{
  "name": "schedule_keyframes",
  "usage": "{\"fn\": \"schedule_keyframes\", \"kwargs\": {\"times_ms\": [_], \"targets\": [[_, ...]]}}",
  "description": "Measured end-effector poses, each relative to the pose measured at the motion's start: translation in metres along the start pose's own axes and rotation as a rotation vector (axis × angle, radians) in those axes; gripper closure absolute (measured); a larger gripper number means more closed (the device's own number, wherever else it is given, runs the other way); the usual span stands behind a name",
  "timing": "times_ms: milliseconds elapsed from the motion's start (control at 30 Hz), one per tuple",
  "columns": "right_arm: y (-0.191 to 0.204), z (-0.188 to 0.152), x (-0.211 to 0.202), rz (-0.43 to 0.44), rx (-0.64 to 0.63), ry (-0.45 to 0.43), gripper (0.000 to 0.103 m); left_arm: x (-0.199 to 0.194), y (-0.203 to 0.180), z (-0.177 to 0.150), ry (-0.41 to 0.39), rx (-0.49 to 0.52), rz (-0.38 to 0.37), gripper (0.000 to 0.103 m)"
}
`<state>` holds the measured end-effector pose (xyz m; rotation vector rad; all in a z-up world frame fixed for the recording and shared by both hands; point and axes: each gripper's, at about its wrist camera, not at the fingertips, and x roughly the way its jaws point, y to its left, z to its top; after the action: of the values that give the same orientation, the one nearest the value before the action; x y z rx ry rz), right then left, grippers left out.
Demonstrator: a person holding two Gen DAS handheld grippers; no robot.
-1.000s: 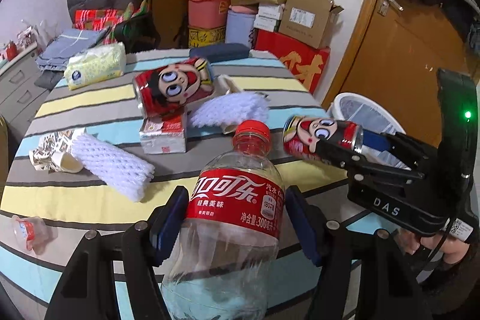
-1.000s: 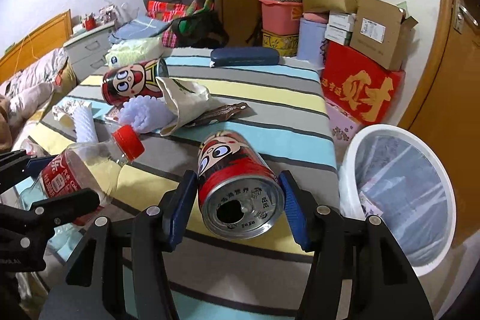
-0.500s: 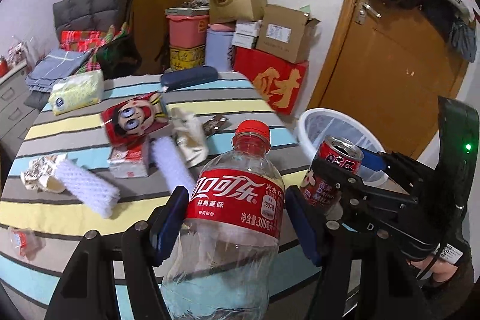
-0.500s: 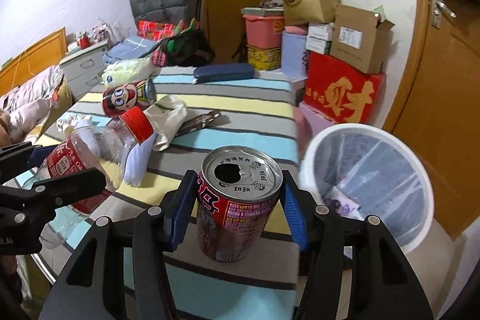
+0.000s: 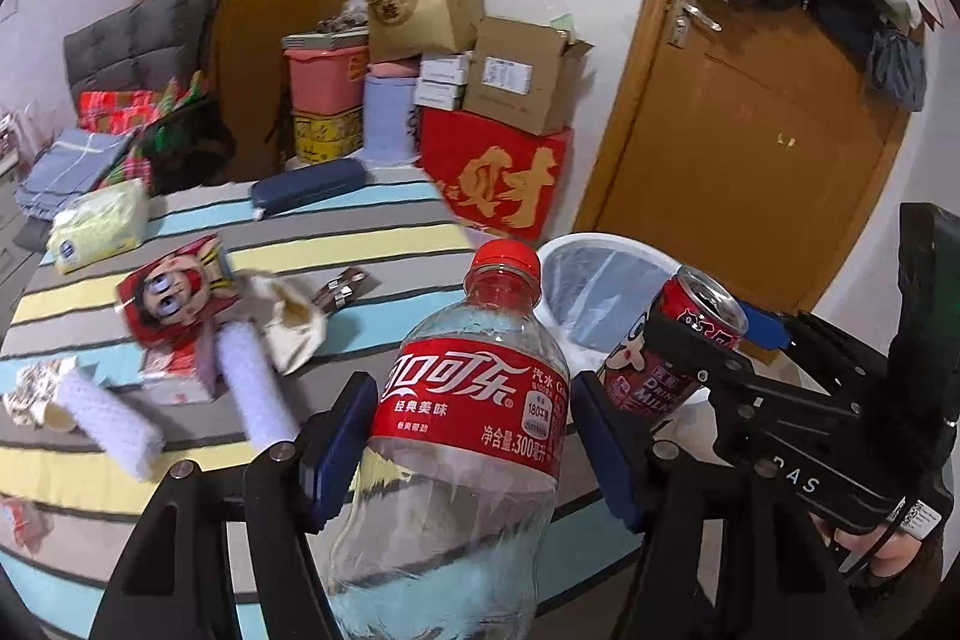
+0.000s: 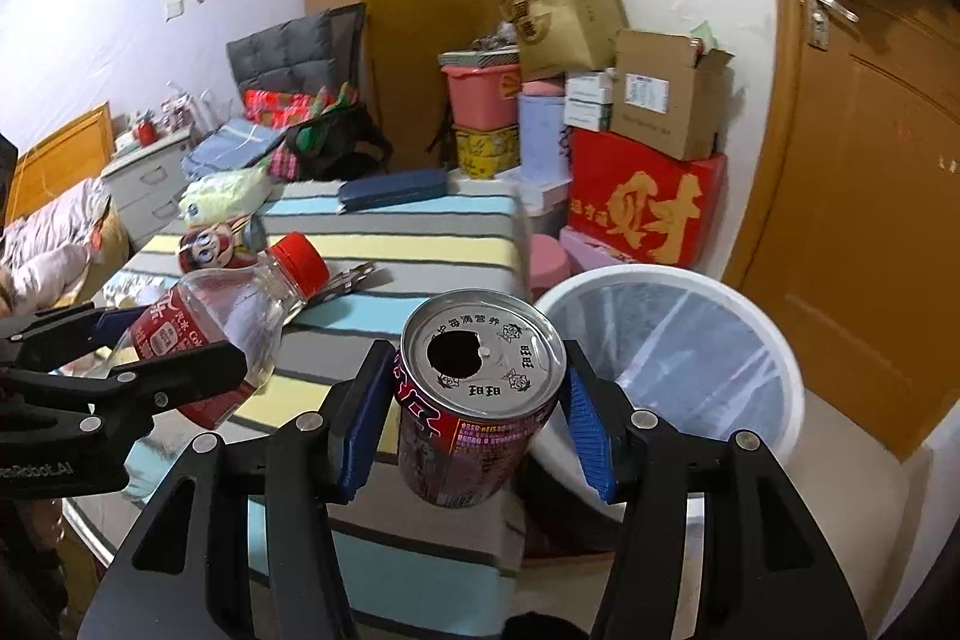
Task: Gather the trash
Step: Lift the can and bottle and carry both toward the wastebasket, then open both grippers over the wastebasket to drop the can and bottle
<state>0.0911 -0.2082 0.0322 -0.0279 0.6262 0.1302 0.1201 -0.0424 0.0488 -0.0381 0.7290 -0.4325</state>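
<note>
My left gripper (image 5: pixel 471 445) is shut on an empty clear cola bottle (image 5: pixel 462 436) with a red label and red cap, held upright off the striped table (image 5: pixel 360 244). My right gripper (image 6: pixel 474 427) is shut on a red cartoon drink can (image 6: pixel 474 400), its opened top facing the camera. The can (image 5: pixel 672 352) hangs beside the table's right edge, close to the white waste bin (image 6: pixel 720 340) with a clear liner. In the right wrist view the bottle (image 6: pixel 222 322) and left gripper (image 6: pixel 120 376) sit at the left.
On the table lie a second cartoon can (image 5: pixel 171 295), two white foam nets (image 5: pixel 252 388), a small red carton (image 5: pixel 177 370), a crumpled cloth bag (image 5: pixel 294 322), crumpled paper (image 5: pixel 33 388), a tissue pack (image 5: pixel 99 223) and a dark blue case (image 5: pixel 309 187). Stacked boxes (image 5: pixel 498 172) and a wooden door (image 5: pixel 750 148) stand behind the bin.
Both grippers have lifted and swung right, away from the table's middle toward the bin. The can turned from lying on its side to nearly upright. Both grips have held.
</note>
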Motion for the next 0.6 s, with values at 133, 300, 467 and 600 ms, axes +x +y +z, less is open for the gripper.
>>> {"fn": "schedule_keyframes", "kwargs": {"times_ms": [133, 300, 467, 600], "targets": [[-0.017, 0.003, -0.006, -0.032, 0.02, -0.016, 0.047, 0.012, -0.018, 0.011, 0.004, 0.026, -0.023, 0.036], [-0.042, 0.006, -0.007, -0.068, 0.058, -0.02, 0.047, 0.026, -0.039, 0.026, 0.001, 0.052, -0.059, 0.036], [-0.069, 0.006, -0.001, -0.092, 0.115, -0.002, 0.047, 0.056, -0.063, 0.039, 0.029, 0.075, -0.093, 0.036], [-0.09, 0.002, 0.011, -0.127, 0.155, 0.037, 0.047, 0.077, -0.078, 0.046, 0.055, 0.086, -0.137, 0.036]]}}
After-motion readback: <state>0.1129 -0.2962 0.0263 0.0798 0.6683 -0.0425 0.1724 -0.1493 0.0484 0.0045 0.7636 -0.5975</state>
